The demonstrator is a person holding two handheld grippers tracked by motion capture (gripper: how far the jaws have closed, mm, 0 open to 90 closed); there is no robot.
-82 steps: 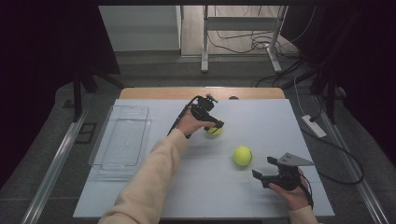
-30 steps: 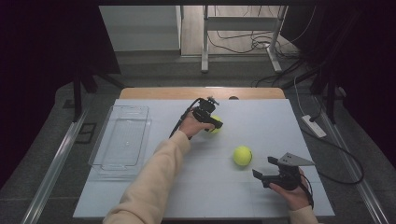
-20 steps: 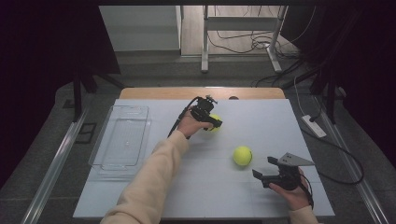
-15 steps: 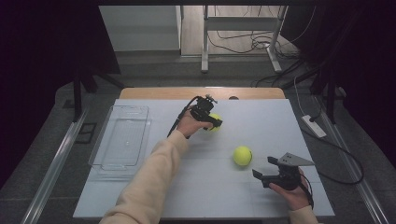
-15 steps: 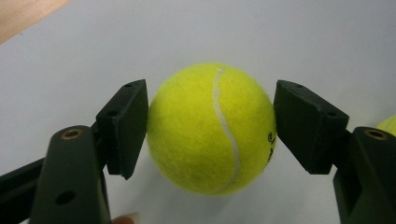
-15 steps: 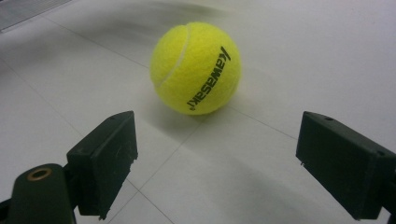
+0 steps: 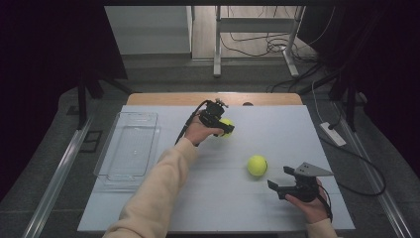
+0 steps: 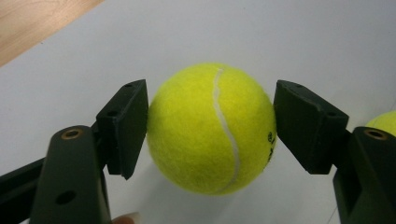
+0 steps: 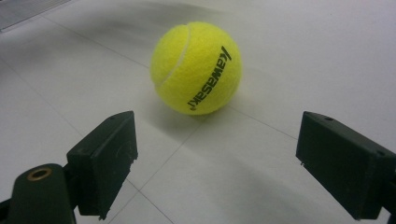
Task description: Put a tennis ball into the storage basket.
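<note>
In the high view my left gripper (image 7: 224, 127) is at the far middle of the white table (image 7: 287, 134), shut on a yellow tennis ball (image 7: 228, 123). The left gripper view shows both black pads pressed against the sides of that ball (image 8: 212, 128), with the gripper (image 8: 211, 125) around its middle. A second tennis ball (image 7: 257, 165) with dark lettering rests on the table nearer the front right; its edge peeks in at the side (image 8: 384, 124). My right gripper (image 7: 278, 177) stands open just short of it. The right gripper view has this ball (image 9: 196, 67) lying ahead of the wide-apart jaws (image 9: 217, 161).
A clear plastic tray (image 7: 129, 148) sits at the table's left side, with nothing in it. A wooden strip (image 7: 163, 98) runs along the far edge. Cables and table legs lie on the floor beyond.
The left gripper has shifted slightly toward the far edge with the ball held in it. The right gripper and the second ball have stayed where they were.
</note>
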